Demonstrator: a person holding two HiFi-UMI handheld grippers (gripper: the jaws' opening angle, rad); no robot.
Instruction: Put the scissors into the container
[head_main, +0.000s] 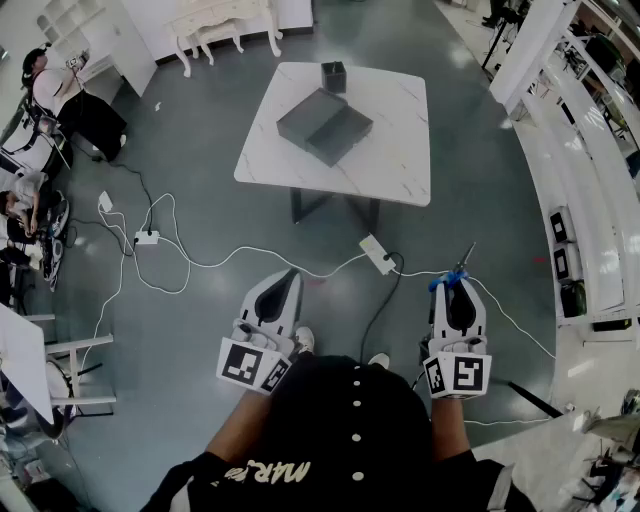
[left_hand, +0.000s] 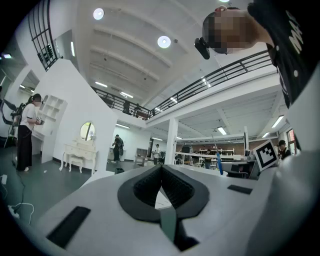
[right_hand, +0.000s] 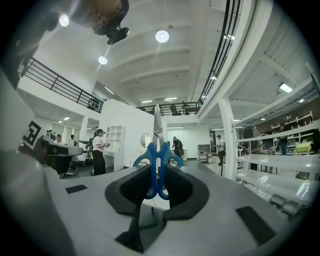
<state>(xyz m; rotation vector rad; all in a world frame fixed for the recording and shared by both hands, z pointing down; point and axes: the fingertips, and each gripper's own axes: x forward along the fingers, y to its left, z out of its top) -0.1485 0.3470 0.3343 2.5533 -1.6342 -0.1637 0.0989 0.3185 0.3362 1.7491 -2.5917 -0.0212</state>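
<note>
**One pair of blue-handled metal scissors (right_hand: 158, 150) clamped in the right gripper (right_hand: 157, 172)**

The looped handles sit squeezed between the right jaws, and the blades jut out beyond the tips. The left gripper (left_hand: 161, 172) has its jaws pressed together with nothing between them. Both grippers hang well apart from the dark grey boxy container (head_main: 325, 127) on the white marble table (head_main: 390, 160) ahead.

Scissors (right_hand: 157, 149): blue plastic handles, shiny metal blades. Table (head_main: 390, 150): glossy white marble-look top.
</note>
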